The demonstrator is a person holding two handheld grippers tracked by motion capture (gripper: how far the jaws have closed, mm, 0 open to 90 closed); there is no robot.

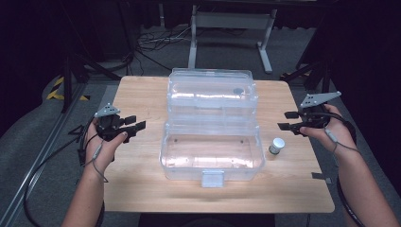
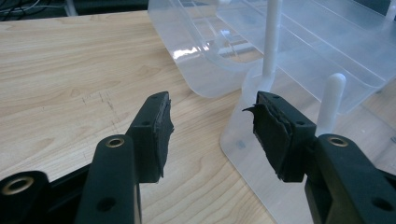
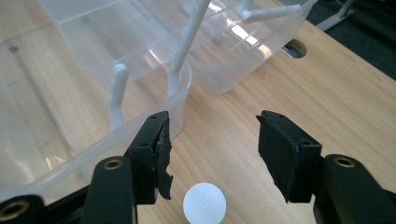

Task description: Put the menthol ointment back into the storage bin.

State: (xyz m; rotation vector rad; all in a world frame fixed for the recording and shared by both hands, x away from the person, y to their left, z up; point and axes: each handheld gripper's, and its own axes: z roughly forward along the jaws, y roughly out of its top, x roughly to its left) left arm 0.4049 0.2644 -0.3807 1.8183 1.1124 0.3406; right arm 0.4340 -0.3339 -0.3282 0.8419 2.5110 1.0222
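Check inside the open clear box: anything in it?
Nothing visible inside the clear box; the wood table shows through its base, and the raised lid tray looks bare too. The small white-capped bottle stands outside, at its right. Glare hides parts of the floor.

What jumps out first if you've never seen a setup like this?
The big clear plastic box lying open in the middle of the wooden table, lid folded back. On either side a hand holds a black two-jaw tool: the left gripper and the right gripper, both open with nothing between them. A small white-capped bottle stands right of the box.
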